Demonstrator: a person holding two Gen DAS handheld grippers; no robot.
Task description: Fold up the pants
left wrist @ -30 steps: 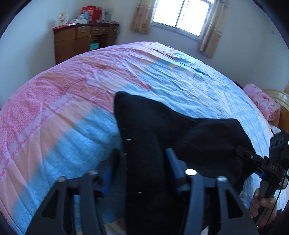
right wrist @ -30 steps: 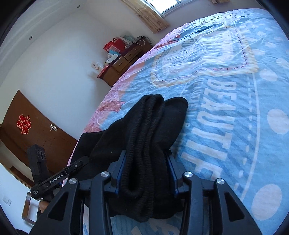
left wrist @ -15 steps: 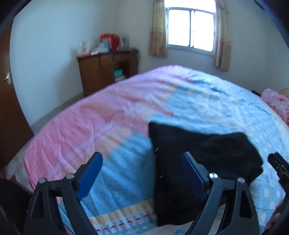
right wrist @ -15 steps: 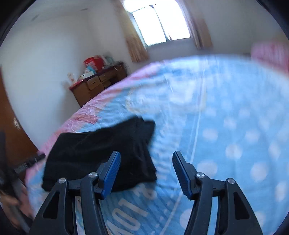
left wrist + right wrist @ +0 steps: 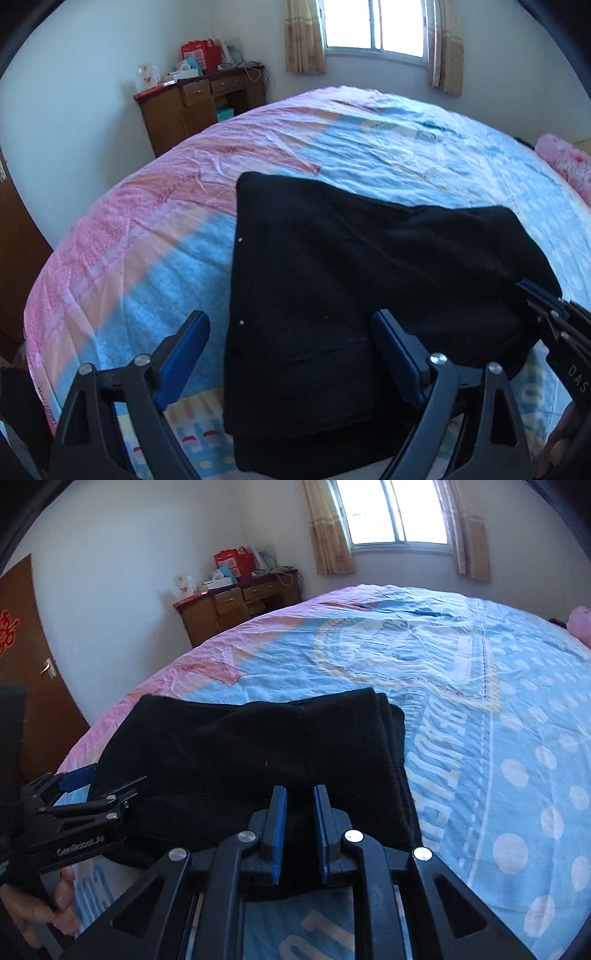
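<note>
The black pants lie folded in a flat, roughly rectangular bundle on the bed, close to its near edge, over the line where the pink part of the cover meets the blue. In the right wrist view the same bundle shows stacked layers along its right-hand edge, next to printed lettering on the cover. The left gripper sits low over the near end of the bundle; its jaws stand wide apart, one blue pad over the cover to the left of the cloth and the other over the cloth, with nothing held. The right gripper is at the near edge of the bundle; its jaws are nearly together with a narrow gap, and whether cloth is caught between them cannot be told. Each gripper appears at the side of the other's view. A wooden desk stands against the far wall, with curtains beside the window.
</note>
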